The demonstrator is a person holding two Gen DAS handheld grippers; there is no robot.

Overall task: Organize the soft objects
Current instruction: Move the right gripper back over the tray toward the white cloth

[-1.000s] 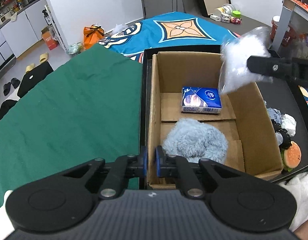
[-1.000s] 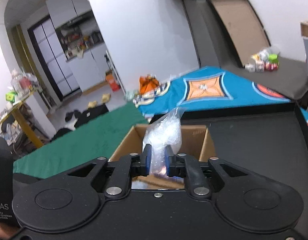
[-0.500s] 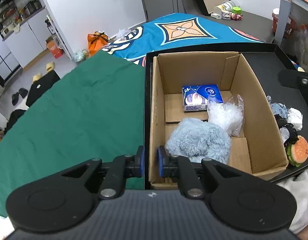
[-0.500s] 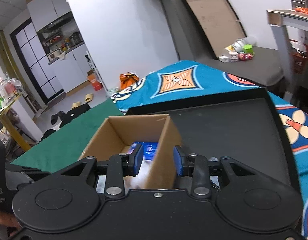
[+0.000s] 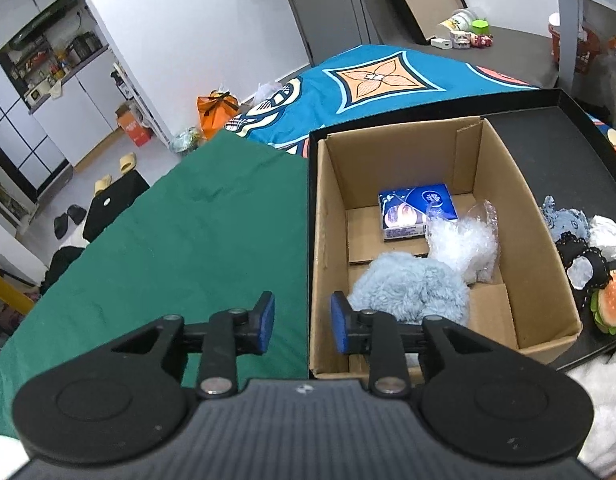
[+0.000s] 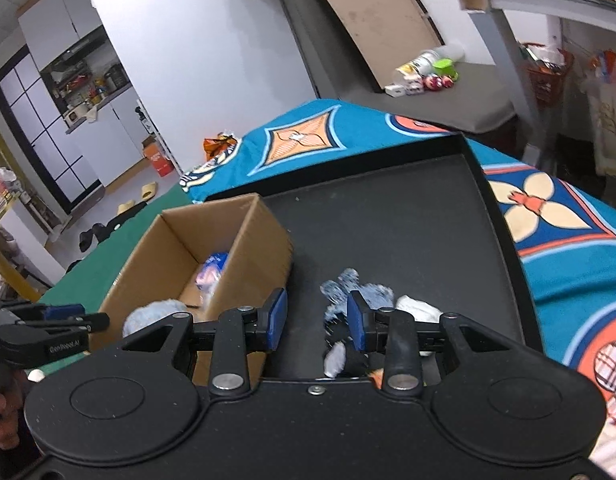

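- Soft pile first: a blue-grey knit piece (image 6: 361,292), a white wad (image 6: 417,307) and a toy burger (image 5: 609,302) lie loose on the black tray (image 6: 407,220), just right of the cardboard box (image 5: 399,152).
- Already inside the box: a fluffy blue plush (image 5: 409,286), a clear crinkly bag (image 5: 463,240) and a blue tissue pack (image 5: 417,210).
- Right gripper (image 6: 315,322) hangs spread wide and empty, right over that pile, the knit piece showing between its fingers and a little ahead.
- Left gripper (image 5: 302,322) is wide apart too, gripping nothing, straddling the box's near-left wall over the green cloth (image 5: 196,240).
- Right hand is clearly the nearer one; I'd judge a short drop forward onto the knit does it.
- Watch the box wall close on the left; the tray beyond lies bare, plenty of room.
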